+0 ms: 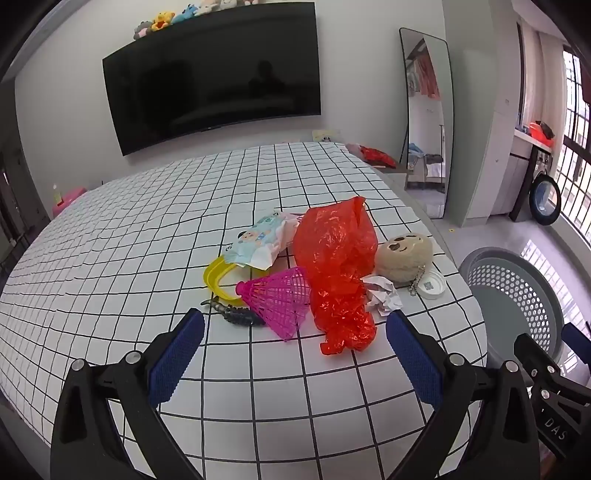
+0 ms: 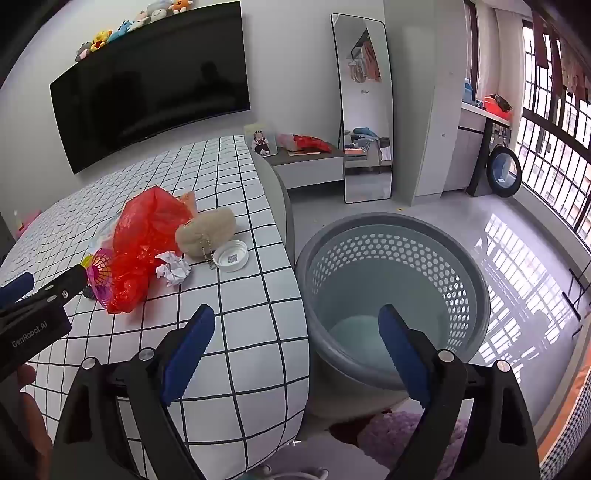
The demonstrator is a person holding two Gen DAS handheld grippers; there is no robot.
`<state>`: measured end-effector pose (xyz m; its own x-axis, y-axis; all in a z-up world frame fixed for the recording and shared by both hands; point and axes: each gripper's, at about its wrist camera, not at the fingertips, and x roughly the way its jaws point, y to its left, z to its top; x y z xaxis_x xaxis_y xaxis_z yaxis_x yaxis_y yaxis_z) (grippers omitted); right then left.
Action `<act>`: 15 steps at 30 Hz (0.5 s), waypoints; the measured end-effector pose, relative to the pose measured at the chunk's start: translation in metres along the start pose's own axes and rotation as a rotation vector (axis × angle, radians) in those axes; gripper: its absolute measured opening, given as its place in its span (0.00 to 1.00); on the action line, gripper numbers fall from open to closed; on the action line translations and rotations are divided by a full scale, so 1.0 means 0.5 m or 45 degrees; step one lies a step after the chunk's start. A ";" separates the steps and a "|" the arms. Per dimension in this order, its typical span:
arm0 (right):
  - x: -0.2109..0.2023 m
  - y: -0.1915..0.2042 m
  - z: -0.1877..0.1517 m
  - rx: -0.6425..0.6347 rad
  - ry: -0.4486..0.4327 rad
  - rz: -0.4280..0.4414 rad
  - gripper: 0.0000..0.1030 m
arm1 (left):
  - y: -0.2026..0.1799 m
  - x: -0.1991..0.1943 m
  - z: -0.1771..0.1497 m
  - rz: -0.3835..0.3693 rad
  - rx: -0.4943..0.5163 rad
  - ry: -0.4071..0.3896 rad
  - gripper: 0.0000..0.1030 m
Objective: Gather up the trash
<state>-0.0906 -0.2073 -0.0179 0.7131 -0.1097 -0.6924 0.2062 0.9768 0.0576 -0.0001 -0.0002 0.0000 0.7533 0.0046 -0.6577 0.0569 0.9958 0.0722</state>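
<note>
We see a black television (image 1: pixel 214 74) on the wall with a row of plush toys (image 1: pixel 192 14) along its top, and a tall standing mirror (image 2: pixel 364 110) beside a low grey cabinet (image 2: pixel 314 166). Near the barred window (image 2: pixel 554 122) we see a washing machine (image 2: pixel 502 171) on the glossy floor (image 2: pixel 498 236).

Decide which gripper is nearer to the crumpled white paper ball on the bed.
Left. The left gripper hovers open over the bed just short of the paper ball. The right gripper sits farther off, open at the bed's edge, partly above the grey basket.
</note>
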 end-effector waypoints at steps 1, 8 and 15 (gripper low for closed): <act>-0.001 0.000 0.000 0.000 0.000 0.001 0.84 | 0.000 0.001 0.000 0.001 -0.001 0.002 0.94; -0.009 -0.001 -0.003 -0.006 -0.010 -0.003 0.84 | -0.003 -0.002 -0.005 0.000 -0.005 0.008 0.94; -0.018 -0.004 -0.004 -0.005 -0.012 0.000 0.84 | -0.003 -0.013 -0.007 0.000 -0.011 0.002 0.94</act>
<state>-0.0990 -0.2080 -0.0132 0.7194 -0.1115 -0.6856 0.2035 0.9776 0.0545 -0.0075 -0.0014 0.0017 0.7522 0.0051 -0.6589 0.0512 0.9965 0.0662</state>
